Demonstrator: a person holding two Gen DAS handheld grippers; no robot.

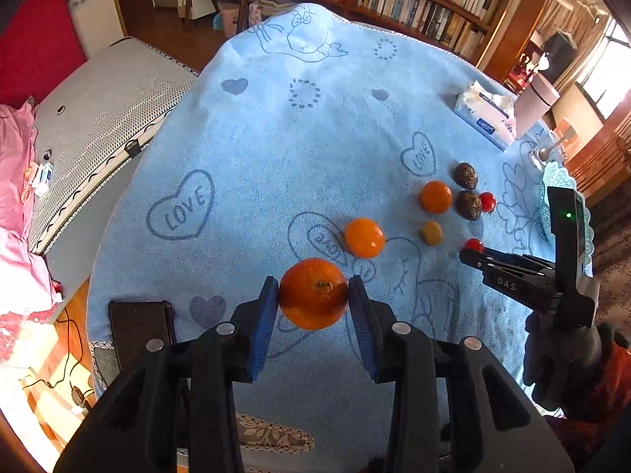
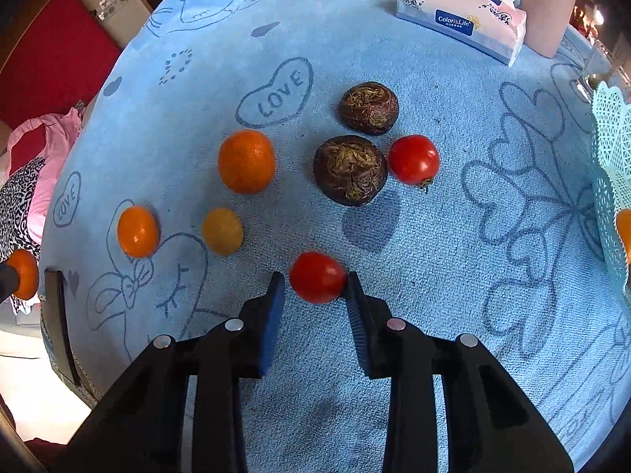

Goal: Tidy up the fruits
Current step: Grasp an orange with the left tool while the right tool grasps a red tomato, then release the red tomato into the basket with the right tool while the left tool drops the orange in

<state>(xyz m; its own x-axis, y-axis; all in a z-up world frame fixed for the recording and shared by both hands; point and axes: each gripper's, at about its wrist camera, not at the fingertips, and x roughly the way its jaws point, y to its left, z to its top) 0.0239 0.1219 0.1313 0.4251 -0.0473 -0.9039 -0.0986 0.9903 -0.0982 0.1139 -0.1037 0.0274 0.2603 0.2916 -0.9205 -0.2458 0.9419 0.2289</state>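
1. Your left gripper (image 1: pixel 313 295) has its blue pads pressed on both sides of a large orange (image 1: pixel 313 293), stem end facing the camera. The jaws are spread only as wide as the fruit, which sits above the near edge of the blue towel (image 1: pixel 276 149).

2. Your right gripper (image 2: pixel 315 282) has a red cherry tomato (image 2: pixel 317 277) between its fingertips. The right pad touches it; the left pad shows a sliver of gap, so the jaws are partly open and you cannot tell from here whether the grip is firm.

3. Loose fruit lies on the towel toward its right side, beyond both grippers. A medium orange (image 2: pixel 246 161) sits left of two dark brown, rough-skinned fruits (image 2: pixel 350 169), one behind the other.

4. A second red tomato (image 2: pixel 414 159) touches the nearer brown fruit on its right.

5. Closer to the near edge lie a small glossy orange fruit (image 2: pixel 138 231) and, just beside it, a dull yellow-brown fruit (image 2: pixel 223 231).

6. A light teal lattice basket (image 2: pixel 613 165) stands at the towel's right edge, with something orange showing inside its rim.

7. A tissue pack (image 2: pixel 461 15) lies at the far right corner, with a pale pink cup (image 2: pixel 548 8) just behind it.

8. A dark flat object (image 1: pixel 136 325) rests at the near left corner of the towel.
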